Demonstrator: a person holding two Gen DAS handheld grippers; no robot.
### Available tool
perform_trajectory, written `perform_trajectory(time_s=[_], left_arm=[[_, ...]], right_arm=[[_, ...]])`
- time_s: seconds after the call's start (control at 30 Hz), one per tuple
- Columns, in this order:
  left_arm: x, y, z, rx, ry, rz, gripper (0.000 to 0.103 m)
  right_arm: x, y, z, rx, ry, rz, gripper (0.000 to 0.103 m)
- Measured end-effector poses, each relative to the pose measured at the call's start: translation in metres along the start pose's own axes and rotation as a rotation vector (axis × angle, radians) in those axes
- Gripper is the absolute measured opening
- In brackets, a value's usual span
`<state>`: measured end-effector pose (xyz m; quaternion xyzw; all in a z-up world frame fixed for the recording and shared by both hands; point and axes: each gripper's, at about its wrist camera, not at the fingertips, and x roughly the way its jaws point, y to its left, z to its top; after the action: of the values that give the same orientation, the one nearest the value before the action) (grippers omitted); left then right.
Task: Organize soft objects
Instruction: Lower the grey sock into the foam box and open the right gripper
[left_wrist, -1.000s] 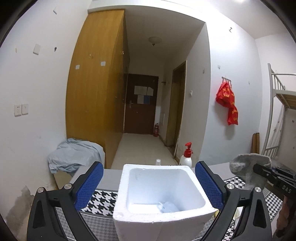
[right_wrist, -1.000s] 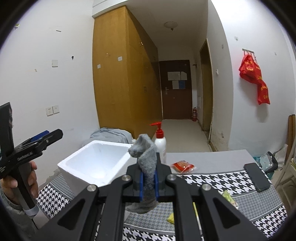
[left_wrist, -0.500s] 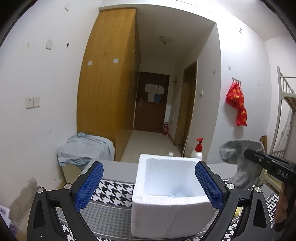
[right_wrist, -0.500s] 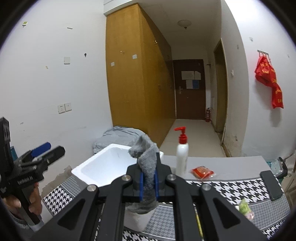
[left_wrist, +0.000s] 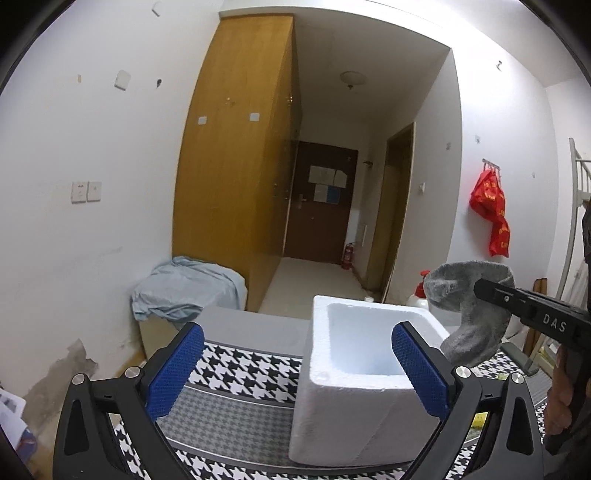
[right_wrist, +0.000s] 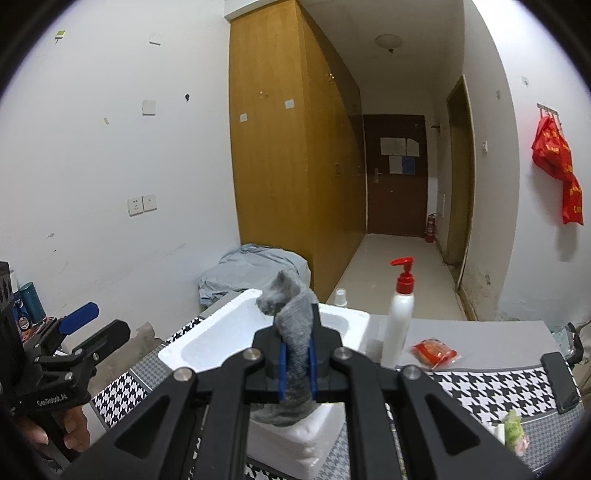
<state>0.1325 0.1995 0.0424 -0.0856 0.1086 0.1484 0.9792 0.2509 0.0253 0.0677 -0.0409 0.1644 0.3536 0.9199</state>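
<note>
right claw (right_wrist: 295, 360) pinching grey sock (right_wrist: 293, 332) over foam box (right_wrist: 221, 339) — left claw (left_wrist: 295, 369) wide; red packet (right_wrist: 436, 352) only in right view.

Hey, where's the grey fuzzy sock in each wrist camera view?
Left wrist view: grey fuzzy sock at right, hanging from the right gripper, beside the white foam box.
Right wrist view: sock at centre, pinched in the right gripper, in front of the box.
Shared landmark: red-capped pump bottle.

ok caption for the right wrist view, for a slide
Right gripper clamps a grey sock above the white foam box.
</note>
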Motion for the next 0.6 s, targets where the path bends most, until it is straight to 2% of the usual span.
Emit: perform_trajectory(time_s=[0.37, 0.4, 0.43, 0.47, 0.5, 0.53, 0.57, 0.6], left_arm=[[0.004, 0.000, -0.016, 0.032, 0.044, -0.011, 0.102], [0.004, -0.001, -0.017, 0.038, 0.045, -0.016, 0.102], [0.004, -0.001, -0.018, 0.041, 0.046, -0.017, 0.102], [0.003, -0.002, -0.018, 0.044, 0.044, -0.019, 0.102], [0.003, -0.002, -0.019, 0.048, 0.041, -0.022, 0.102], [0.002, -0.002, -0.020, 0.050, 0.042, -0.022, 0.102], [0.003, -0.002, -0.019, 0.047, 0.045, -0.024, 0.102], [0.003, -0.001, -0.019, 0.042, 0.050, -0.028, 0.102]], right_arm=[[0.032, 0.006, -0.001, 0.023, 0.050, 0.012, 0.013], [0.034, 0.006, -0.001, 0.028, 0.056, 0.017, 0.016], [0.036, 0.007, -0.001, 0.028, 0.061, 0.017, 0.019], [0.036, 0.008, -0.002, 0.024, 0.064, 0.019, 0.031], [0.036, 0.009, -0.002, 0.017, 0.064, 0.025, 0.051], [0.034, 0.010, -0.002, 0.017, 0.059, 0.032, 0.060], [0.032, 0.011, -0.003, 0.020, 0.047, 0.035, 0.069], [0.031, 0.011, -0.003, 0.019, 0.041, 0.037, 0.071]])
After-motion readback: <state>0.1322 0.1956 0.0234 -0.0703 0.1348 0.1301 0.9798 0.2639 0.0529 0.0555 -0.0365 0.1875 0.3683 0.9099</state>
